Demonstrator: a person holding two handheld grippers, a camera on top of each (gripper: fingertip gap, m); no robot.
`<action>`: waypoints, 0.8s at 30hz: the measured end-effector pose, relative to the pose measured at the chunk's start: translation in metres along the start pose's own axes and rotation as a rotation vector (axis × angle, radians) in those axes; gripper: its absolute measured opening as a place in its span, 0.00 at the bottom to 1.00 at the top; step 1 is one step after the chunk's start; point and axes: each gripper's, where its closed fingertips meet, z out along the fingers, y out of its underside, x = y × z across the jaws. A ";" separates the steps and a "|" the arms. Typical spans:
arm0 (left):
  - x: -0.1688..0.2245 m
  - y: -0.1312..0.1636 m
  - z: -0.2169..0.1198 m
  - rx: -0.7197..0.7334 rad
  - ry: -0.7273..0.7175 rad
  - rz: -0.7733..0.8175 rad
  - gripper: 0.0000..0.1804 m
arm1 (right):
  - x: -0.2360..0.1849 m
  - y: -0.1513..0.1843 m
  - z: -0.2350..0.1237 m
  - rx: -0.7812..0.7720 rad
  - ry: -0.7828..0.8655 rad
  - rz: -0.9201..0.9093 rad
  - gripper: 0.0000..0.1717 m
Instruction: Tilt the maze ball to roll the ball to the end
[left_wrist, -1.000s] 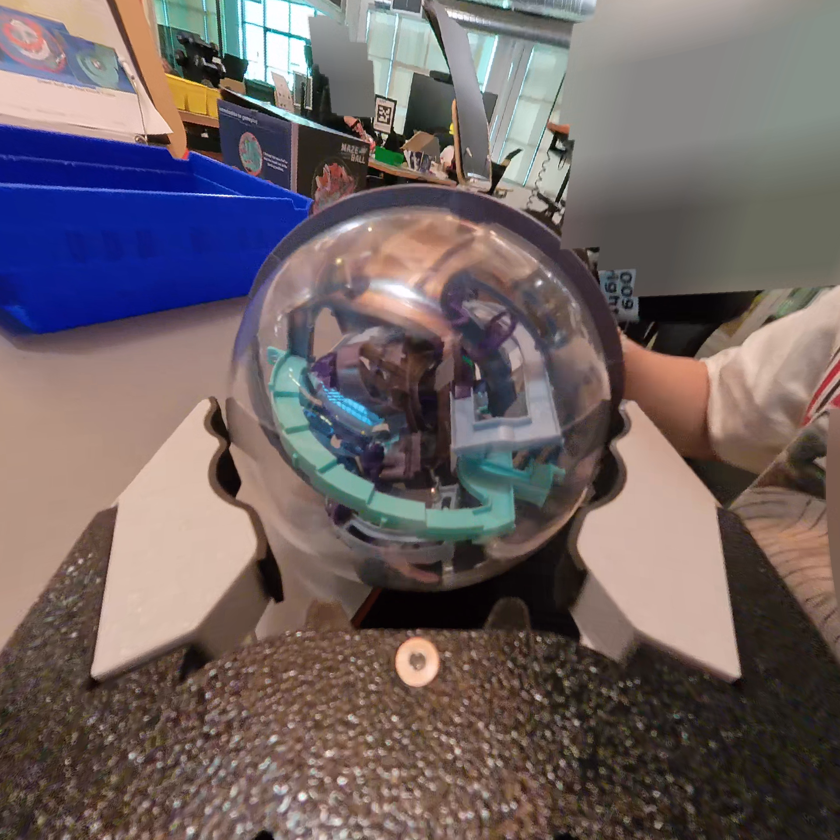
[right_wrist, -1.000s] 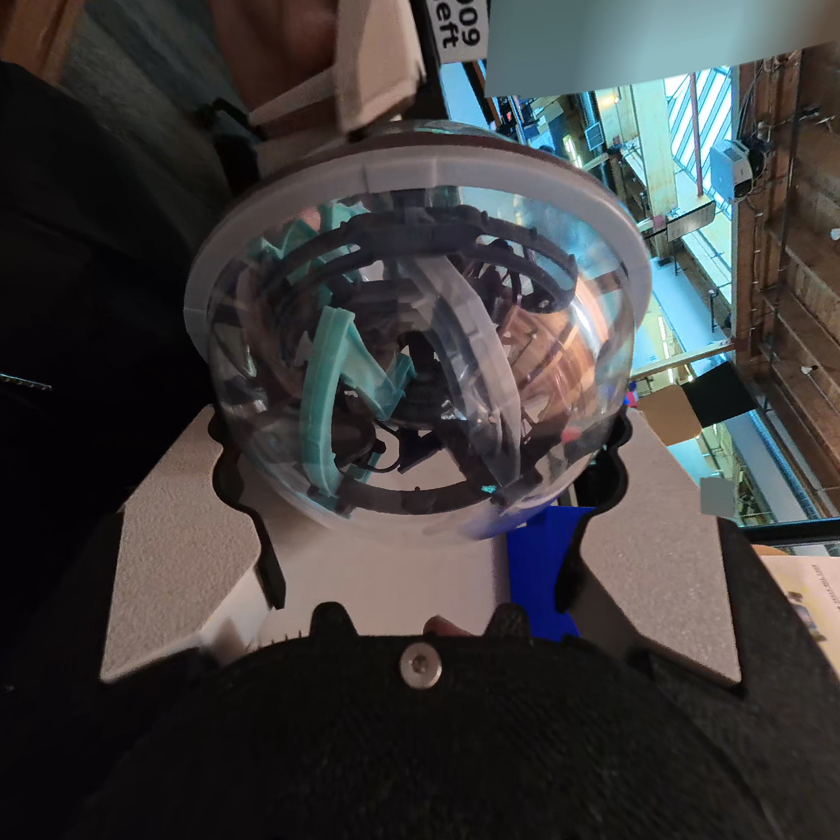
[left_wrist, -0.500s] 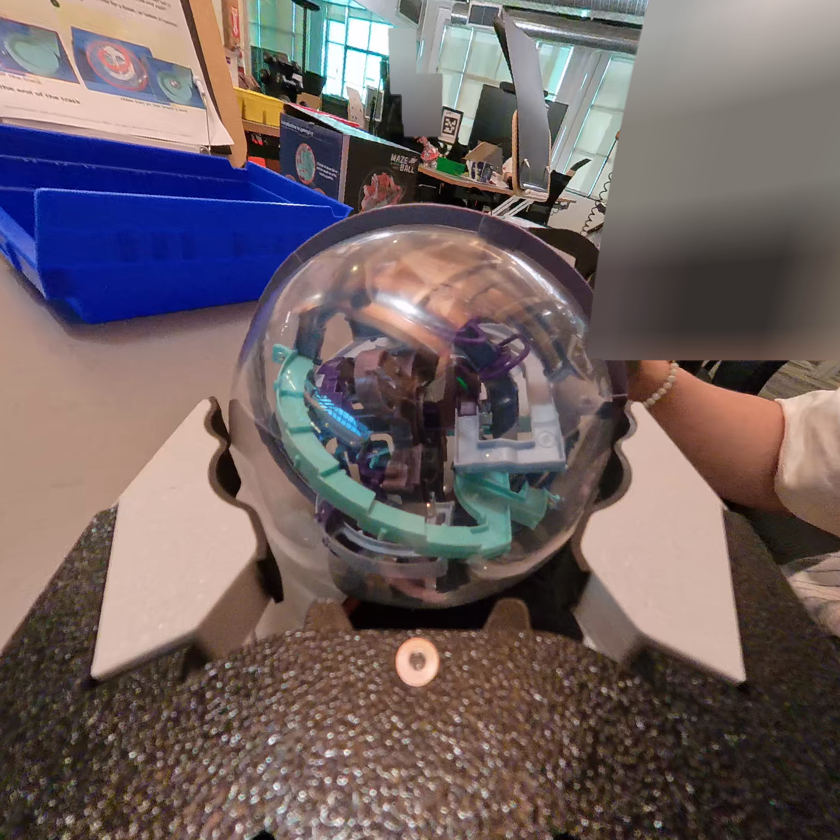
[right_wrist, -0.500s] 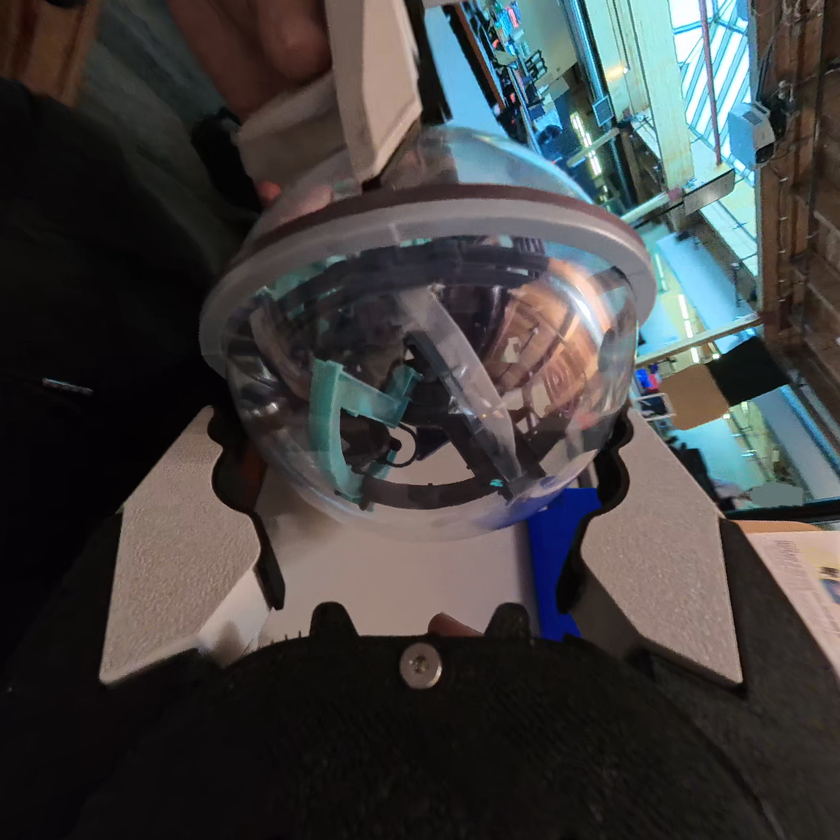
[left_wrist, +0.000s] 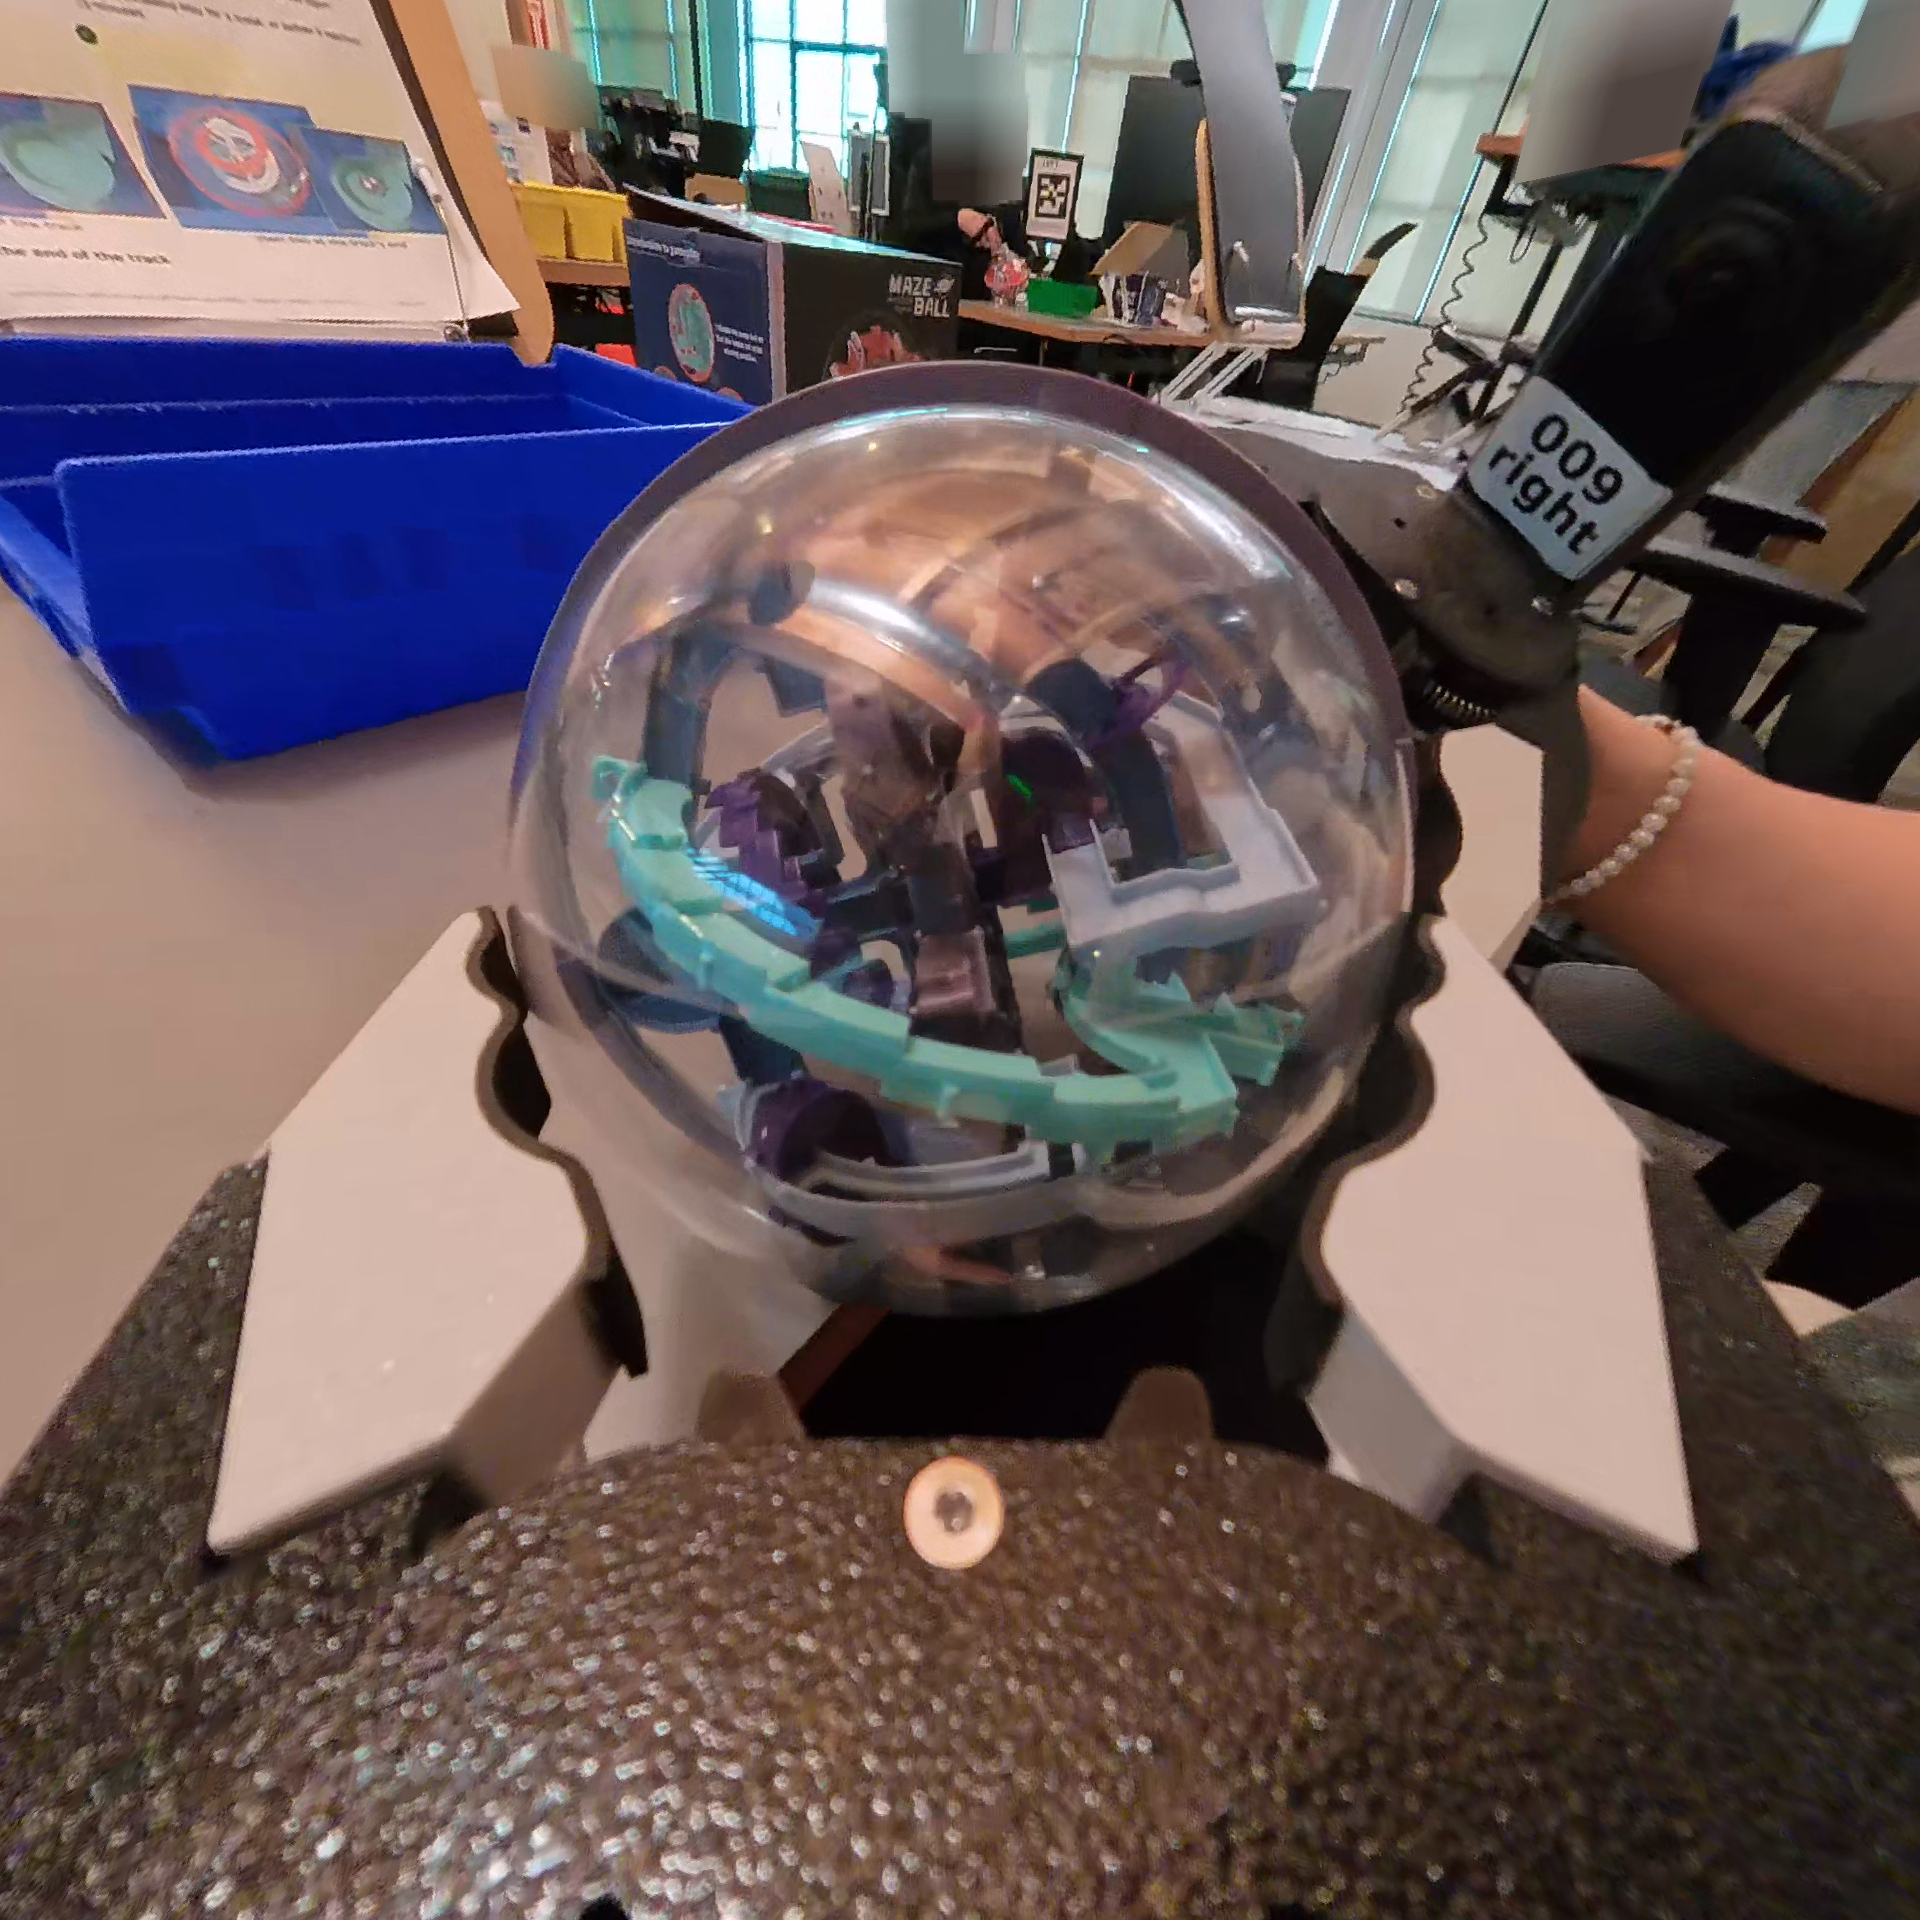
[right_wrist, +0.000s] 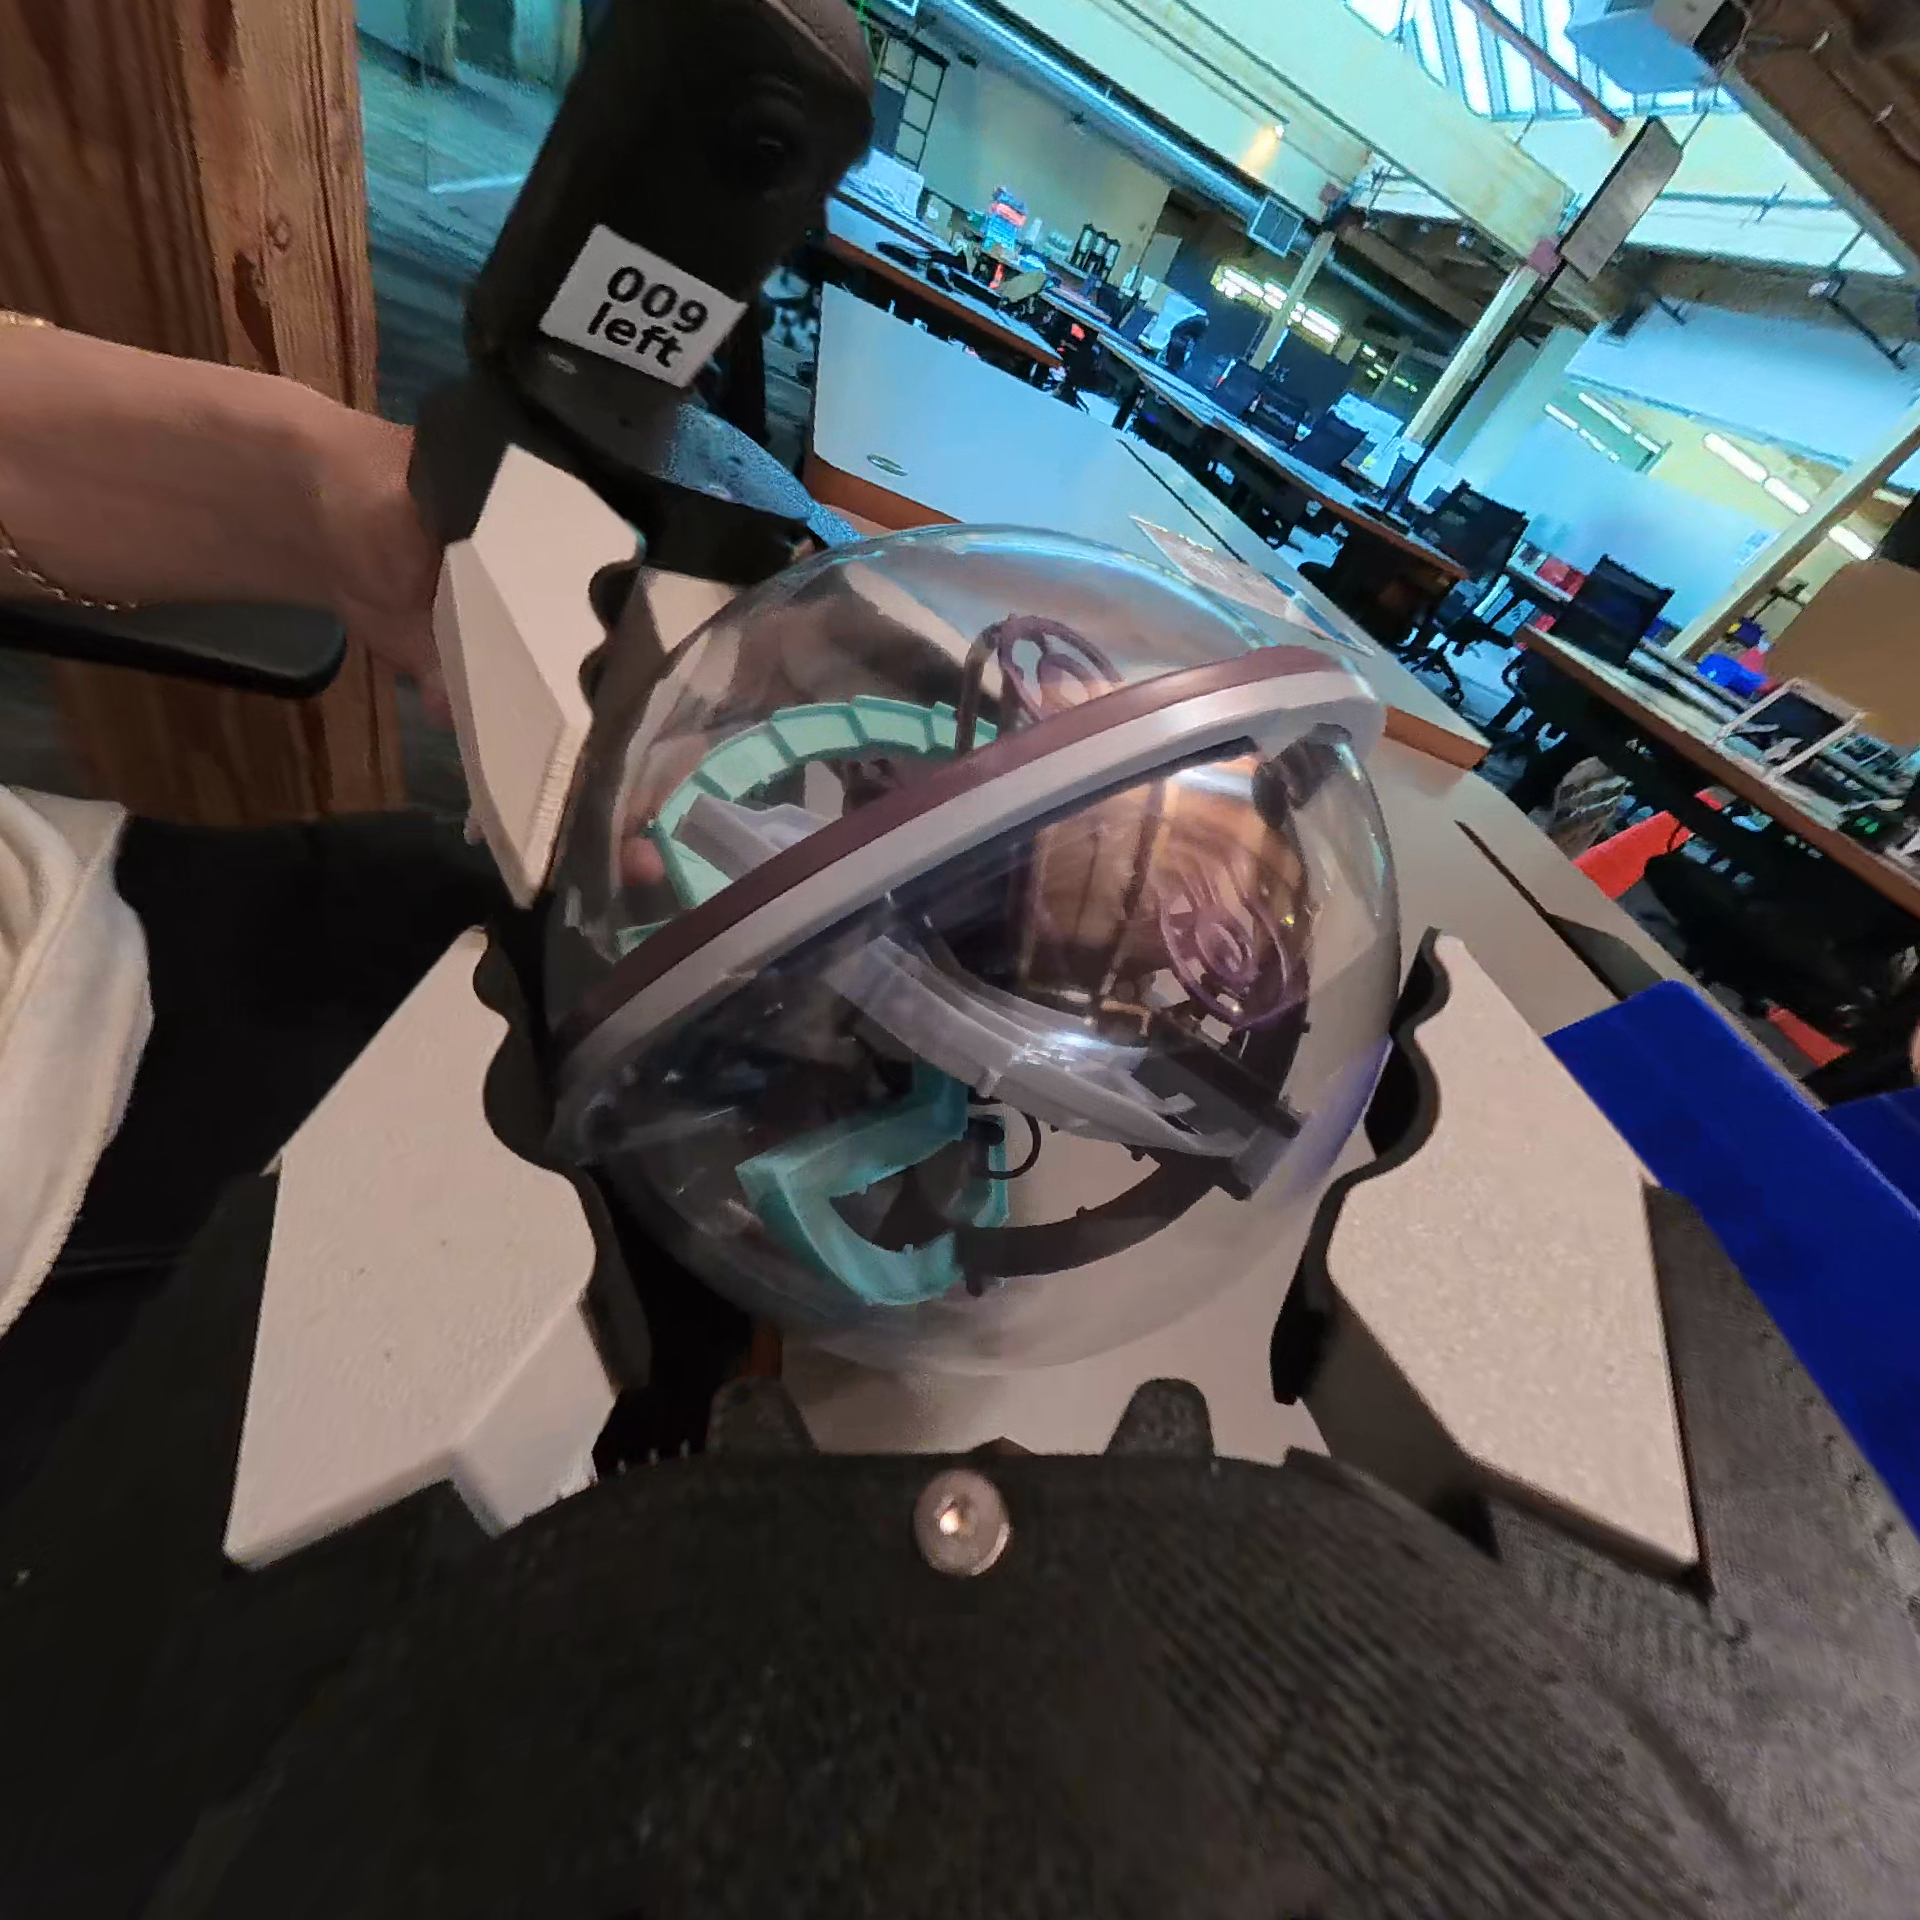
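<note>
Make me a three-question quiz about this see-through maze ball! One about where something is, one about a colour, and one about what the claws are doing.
1. Where is the blue bin?
A. on the table behind the ball
B. inside the ball
C. on top of the ball

2. What colour is the long curved track across the front of the ball in the left wrist view?
A. red
B. teal
C. yellow

3. How is the ball held?
A. it lies alone on the table
B. one claw alone holds it
C. both claws grip it, one on each half

Answers:
1 A: the blue bin sits on the table beyond the maze ball.
2 B: the curved track is teal.
3 C: the left claw and the right claw each have grey fingers against the ball's sides.
</note>
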 end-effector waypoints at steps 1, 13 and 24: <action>0.001 0.001 0.000 0.001 0.009 -0.012 0.87 | -0.001 0.000 0.000 -0.001 0.005 -0.016 0.92; -0.001 0.011 -0.002 0.022 0.054 0.030 0.87 | -0.006 -0.002 0.003 -0.016 0.052 -0.273 0.92; 0.004 -0.005 -0.010 0.111 0.135 -0.096 0.83 | -0.005 0.005 -0.004 -0.028 0.064 -0.309 0.92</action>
